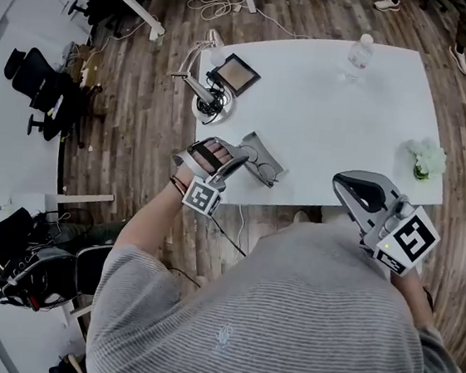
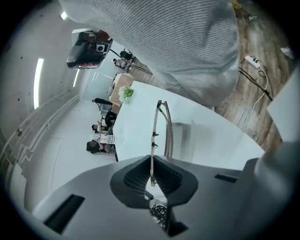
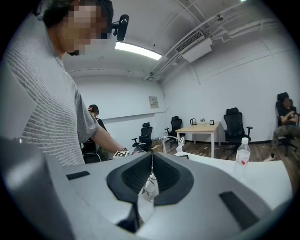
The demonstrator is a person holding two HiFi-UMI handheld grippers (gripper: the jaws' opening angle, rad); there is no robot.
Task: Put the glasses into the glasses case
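Note:
My left gripper is over the table's near left edge, shut on the glasses. In the left gripper view the thin metal temples of the glasses stick out from between the closed pads of that gripper, above the white table. A dark square box with a tan inside lies at the table's far left; I cannot tell whether it is the glasses case. My right gripper hovers at the near right edge, shut and holding nothing.
A white desk lamp with cables stands beside the dark box. A water bottle is at the far edge and a small bunch of flowers at the right edge. Office chairs and a wooden desk stand around the room.

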